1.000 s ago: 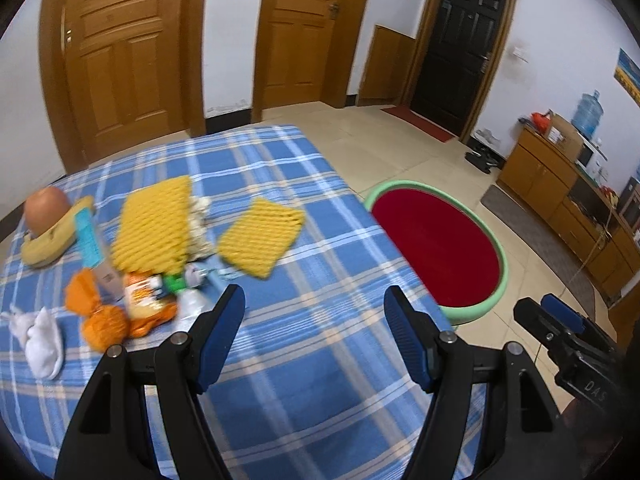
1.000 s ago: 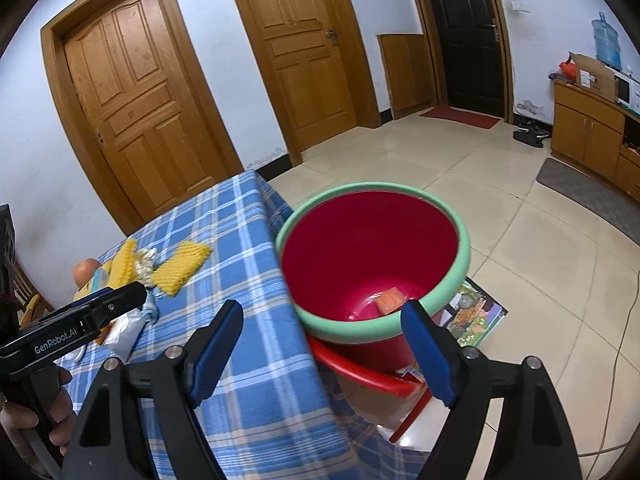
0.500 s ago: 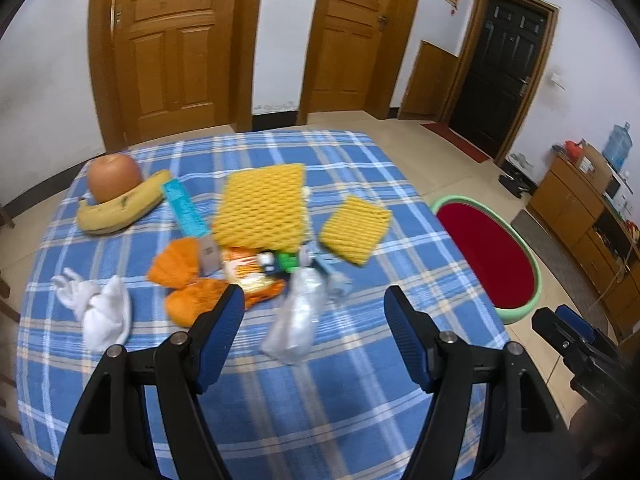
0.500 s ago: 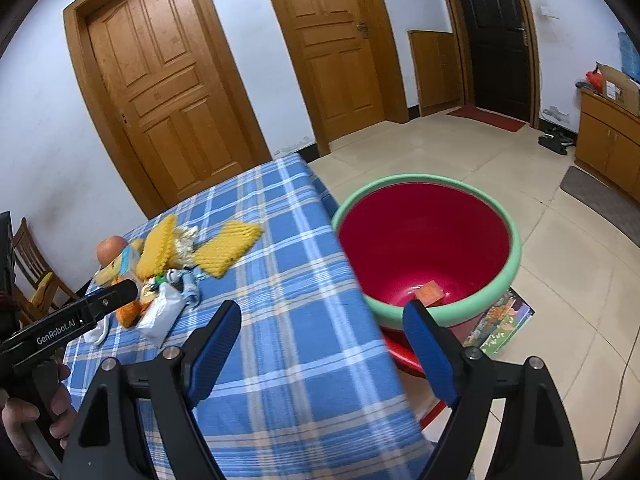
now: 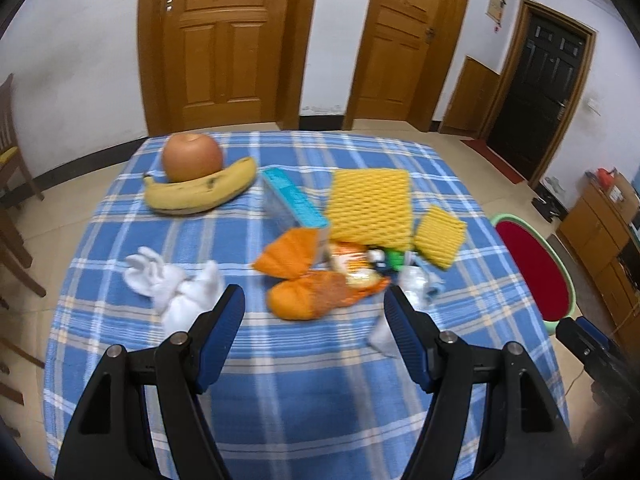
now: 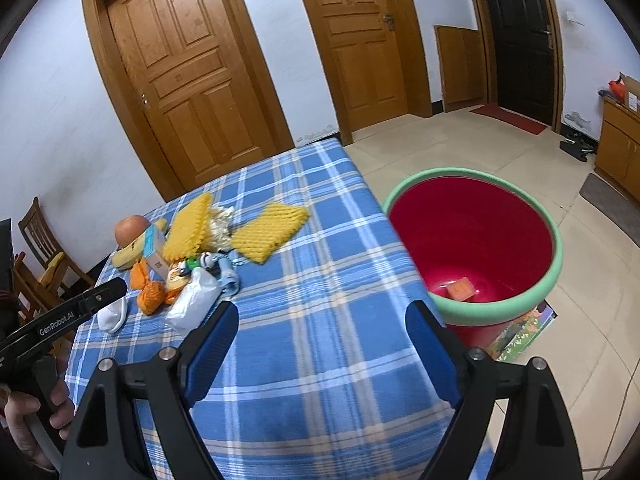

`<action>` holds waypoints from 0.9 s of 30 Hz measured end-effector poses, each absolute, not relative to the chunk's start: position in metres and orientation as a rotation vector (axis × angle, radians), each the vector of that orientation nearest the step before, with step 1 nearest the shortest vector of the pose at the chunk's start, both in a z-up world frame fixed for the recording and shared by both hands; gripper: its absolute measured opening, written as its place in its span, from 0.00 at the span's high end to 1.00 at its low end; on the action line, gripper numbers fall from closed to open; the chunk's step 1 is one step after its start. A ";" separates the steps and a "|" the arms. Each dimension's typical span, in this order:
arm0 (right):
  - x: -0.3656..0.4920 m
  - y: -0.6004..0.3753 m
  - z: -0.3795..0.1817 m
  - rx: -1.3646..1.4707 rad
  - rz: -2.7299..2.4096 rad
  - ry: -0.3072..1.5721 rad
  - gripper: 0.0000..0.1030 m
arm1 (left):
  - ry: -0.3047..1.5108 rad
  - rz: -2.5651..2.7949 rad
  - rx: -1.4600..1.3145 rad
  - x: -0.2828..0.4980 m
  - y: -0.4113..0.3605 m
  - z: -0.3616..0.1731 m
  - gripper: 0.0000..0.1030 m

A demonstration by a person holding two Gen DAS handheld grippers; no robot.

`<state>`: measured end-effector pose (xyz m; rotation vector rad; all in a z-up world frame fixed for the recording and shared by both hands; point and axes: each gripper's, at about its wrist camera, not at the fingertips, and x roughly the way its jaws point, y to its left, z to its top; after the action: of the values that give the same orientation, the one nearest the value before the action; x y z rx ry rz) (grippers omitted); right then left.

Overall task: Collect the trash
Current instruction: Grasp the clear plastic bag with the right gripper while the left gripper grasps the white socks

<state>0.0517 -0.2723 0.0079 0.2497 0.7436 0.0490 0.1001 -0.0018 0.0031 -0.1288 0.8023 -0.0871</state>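
Note:
Trash lies in a heap on the blue plaid table (image 5: 304, 392): orange peel (image 5: 308, 296), a large yellow foam net (image 5: 370, 206), a small yellow foam net (image 5: 438, 236), a teal box (image 5: 294, 202), a snack wrapper (image 5: 354, 268), a clear plastic bag (image 6: 192, 306) and white crumpled tissue (image 5: 176, 288). My left gripper (image 5: 314, 320) is open and empty, just short of the peel. My right gripper (image 6: 320, 330) is open and empty over the table's right part. The red bin with a green rim (image 6: 474, 240) stands beside the table and holds a small orange piece (image 6: 460, 288).
An apple (image 5: 192, 156) and a banana (image 5: 200, 196) lie at the table's far left. A wooden chair (image 6: 40, 248) stands left of the table. Wooden doors line the back wall. A cabinet (image 5: 600, 220) stands at the right. A picture book (image 6: 520, 330) lies under the bin.
My left gripper has swung left from the bin side to face the trash heap and come nearer to it. My right gripper has turned left, so more of the table shows.

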 end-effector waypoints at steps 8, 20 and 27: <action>0.065 -0.241 0.003 0.228 0.091 0.771 0.15 | 0.803 0.002 -0.165 0.102 0.039 -0.005 0.30; 0.088 -0.193 -0.006 0.176 0.161 0.812 0.15 | 0.847 0.081 -0.219 0.115 0.077 -0.028 0.30; 0.107 -0.165 -0.018 0.143 0.194 0.849 0.15 | 0.873 0.079 -0.238 0.120 0.079 -0.041 0.30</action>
<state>0.1072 -0.1646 -0.0177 0.1434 0.8490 0.1938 0.1204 0.0791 -0.0410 -0.2376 0.8734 0.0787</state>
